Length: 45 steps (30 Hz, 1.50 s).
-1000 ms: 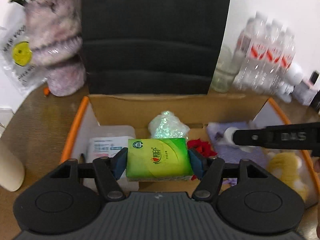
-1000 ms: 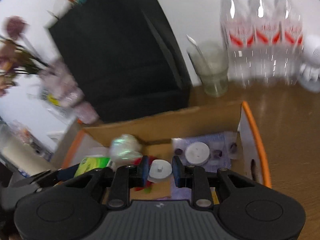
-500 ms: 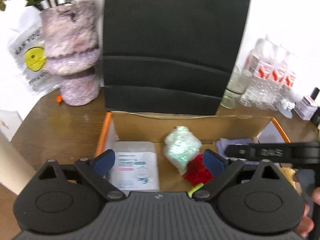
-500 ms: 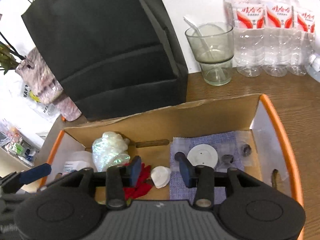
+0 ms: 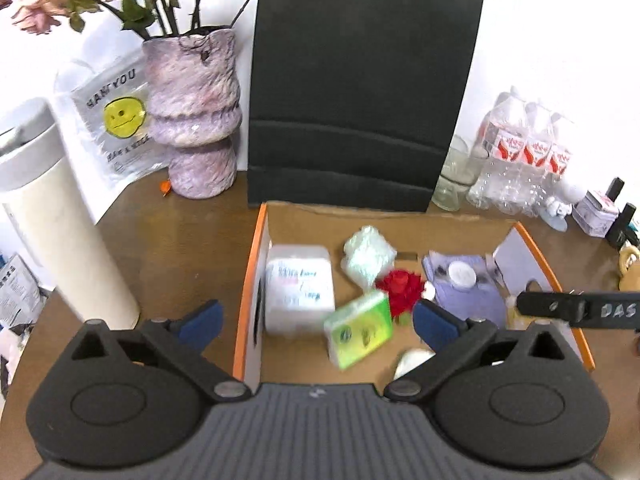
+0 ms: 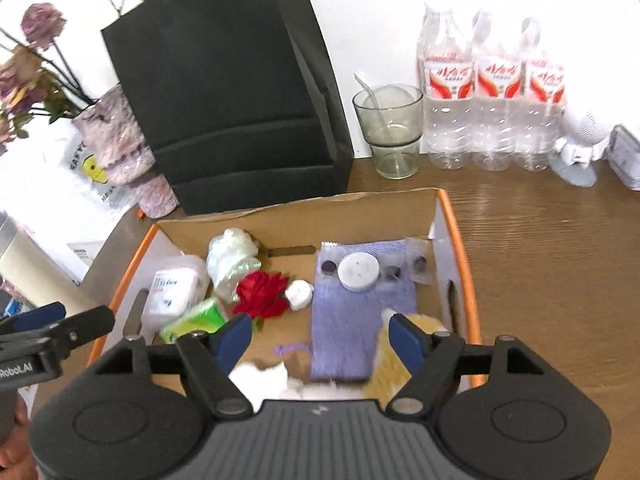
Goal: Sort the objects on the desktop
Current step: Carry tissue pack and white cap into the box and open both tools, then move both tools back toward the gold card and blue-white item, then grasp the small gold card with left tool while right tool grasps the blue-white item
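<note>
Tools: left tool (image 5: 316,316), right tool (image 6: 320,336) both opening, empty | box (image 6: 452,216) rim seemingly clear

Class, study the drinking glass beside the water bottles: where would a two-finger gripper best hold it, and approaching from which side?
Grip the glass across its wide upper wall, coming level from the open table side. It stands upright, the bottles crowd one flank, and a spoon leans inside.

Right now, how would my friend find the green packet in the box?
Look in the cardboard box with orange edges, in front of the black paper bag. The green tissue packet lies between the white wipes pack and the red flower. Nothing else there is bright green.
</note>
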Tool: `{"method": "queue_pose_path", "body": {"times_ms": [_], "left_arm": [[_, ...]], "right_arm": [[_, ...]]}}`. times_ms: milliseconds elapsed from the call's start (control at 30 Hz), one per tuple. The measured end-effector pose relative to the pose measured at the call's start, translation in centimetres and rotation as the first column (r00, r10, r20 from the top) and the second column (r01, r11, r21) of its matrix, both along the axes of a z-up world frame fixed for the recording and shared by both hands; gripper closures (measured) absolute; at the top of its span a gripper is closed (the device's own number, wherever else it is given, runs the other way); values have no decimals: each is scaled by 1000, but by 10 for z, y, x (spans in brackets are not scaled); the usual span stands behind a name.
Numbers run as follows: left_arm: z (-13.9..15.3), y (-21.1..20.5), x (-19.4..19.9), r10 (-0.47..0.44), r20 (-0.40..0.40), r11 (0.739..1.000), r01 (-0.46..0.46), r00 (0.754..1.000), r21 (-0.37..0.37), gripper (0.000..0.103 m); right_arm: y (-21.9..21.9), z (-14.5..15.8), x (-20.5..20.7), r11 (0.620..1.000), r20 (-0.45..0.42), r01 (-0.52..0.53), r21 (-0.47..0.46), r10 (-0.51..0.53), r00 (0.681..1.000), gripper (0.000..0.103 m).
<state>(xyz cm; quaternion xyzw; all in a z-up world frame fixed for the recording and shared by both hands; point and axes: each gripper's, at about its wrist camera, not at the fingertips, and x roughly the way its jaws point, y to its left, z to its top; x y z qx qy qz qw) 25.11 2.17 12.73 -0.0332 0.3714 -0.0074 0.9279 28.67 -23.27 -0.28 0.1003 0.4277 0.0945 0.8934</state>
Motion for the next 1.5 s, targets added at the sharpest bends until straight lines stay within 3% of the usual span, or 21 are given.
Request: {"method": "queue_pose_path", "body": {"times_ms": [200,267,333,500,667,800,933,1100,1233,1267,1333,1400,1500], "left_arm": [[-7,-4,-35,0,12,1000,0,1000,3,0],[-9,-9,-53,4,68,1000,-6,998,17,0],[-9,-15,-73,-21,156,999,14,988,40,0],[-14,-31,-130,-36,357,994,-4,934,113,0],[-23,-39,-178,-46,421,995,3,906,102,0],[-39,-37,-212,-62,411,993,17,909,113,0],[-64,-36,-231,-92,348,993,61,933,100,0],[-83,-43,-230,-157,278,986,134,948,100,0],[-90,-53,-215,-195,254,979,173,947,107,2],[-92,-57,-210,-210,249,976,187,945,112,4],[-97,-65,-198,-262,247,964,242,933,108,8],[-102,-75,-184,-299,226,954,282,927,104,19],[-110,-88,-161,-362,188,932,356,913,66,29]], "right_arm": [[-6,4,-40,1000,51,-21,8,21,998,17],[-5,1,-50,999,64,-5,-36,8,998,17],[-6,2,-68,1000,134,-6,-25,9,991,17],[-3,0,-133,999,364,-39,-9,40,930,17],[5,-12,-191,997,470,-40,-63,65,880,17],[4,-25,-229,998,477,-10,-61,38,878,17],[-10,-47,-256,999,435,34,3,-32,900,20],[-26,-68,-261,996,342,89,17,-89,935,23],[-37,-74,-256,993,333,111,43,-119,935,25],[-41,-76,-253,992,332,114,48,-123,935,26],[-46,-80,-242,992,308,110,68,-125,943,39],[-53,-84,-228,988,279,109,113,-137,951,45],[-65,-86,-204,968,244,118,221,-172,954,45]]}}
